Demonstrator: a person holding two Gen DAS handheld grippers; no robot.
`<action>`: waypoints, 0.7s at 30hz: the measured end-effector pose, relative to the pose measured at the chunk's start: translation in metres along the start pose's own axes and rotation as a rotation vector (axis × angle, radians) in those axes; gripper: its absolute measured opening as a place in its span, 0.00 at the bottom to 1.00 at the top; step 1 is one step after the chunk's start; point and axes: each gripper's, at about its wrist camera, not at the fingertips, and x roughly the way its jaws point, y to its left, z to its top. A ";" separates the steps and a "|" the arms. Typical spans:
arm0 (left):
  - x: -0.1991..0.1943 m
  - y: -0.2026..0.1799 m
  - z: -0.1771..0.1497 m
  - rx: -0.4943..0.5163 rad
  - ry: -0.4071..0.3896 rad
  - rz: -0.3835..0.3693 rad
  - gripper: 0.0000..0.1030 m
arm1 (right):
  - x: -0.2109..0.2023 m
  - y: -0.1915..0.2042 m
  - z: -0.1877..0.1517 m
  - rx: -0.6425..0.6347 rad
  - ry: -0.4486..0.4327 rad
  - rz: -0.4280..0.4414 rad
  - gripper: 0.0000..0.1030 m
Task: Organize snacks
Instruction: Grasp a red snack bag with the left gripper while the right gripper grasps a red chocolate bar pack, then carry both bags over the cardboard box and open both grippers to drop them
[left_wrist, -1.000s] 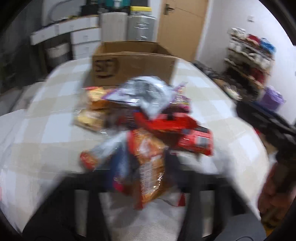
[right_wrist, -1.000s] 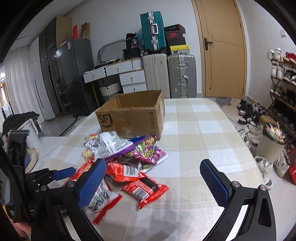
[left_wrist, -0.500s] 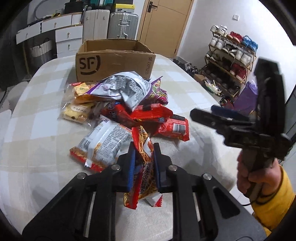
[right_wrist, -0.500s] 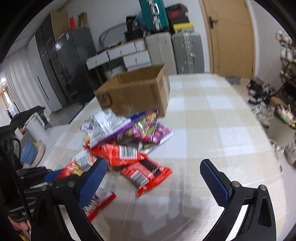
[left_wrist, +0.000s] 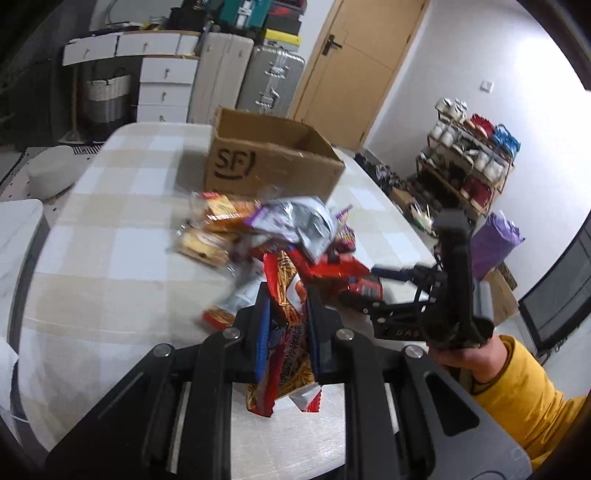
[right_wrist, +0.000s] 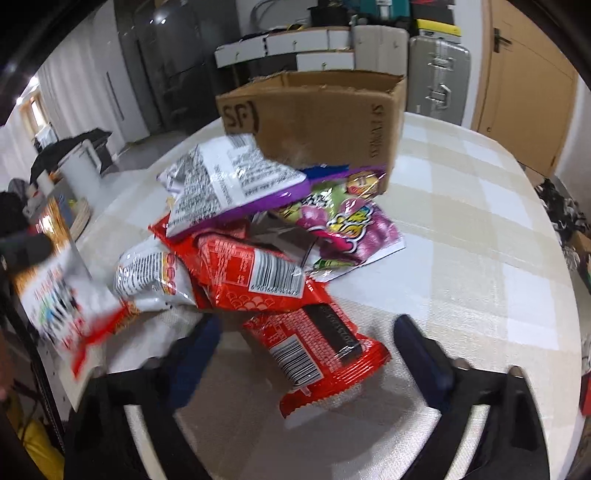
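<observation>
Left wrist view: left gripper (left_wrist: 286, 325) is clamped on an orange snack packet (left_wrist: 284, 354), lifted off the table (left_wrist: 110, 258); next I'd guess it goes into the cardboard box (left_wrist: 269, 166) beyond the pile.

Right wrist view: right gripper (right_wrist: 314, 354), jaws just been closing but not touching, straddles the red wafer packet (right_wrist: 317, 354) at the pile's near edge.
</observation>
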 end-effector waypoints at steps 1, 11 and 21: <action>-0.005 0.002 0.002 -0.005 -0.006 0.003 0.14 | 0.004 0.001 -0.001 -0.016 0.018 -0.009 0.62; -0.035 0.006 0.018 -0.012 -0.048 0.010 0.14 | -0.015 -0.005 -0.022 0.017 0.007 0.064 0.42; -0.064 -0.006 0.057 0.024 -0.105 0.000 0.14 | -0.096 -0.023 -0.014 0.132 -0.180 0.176 0.42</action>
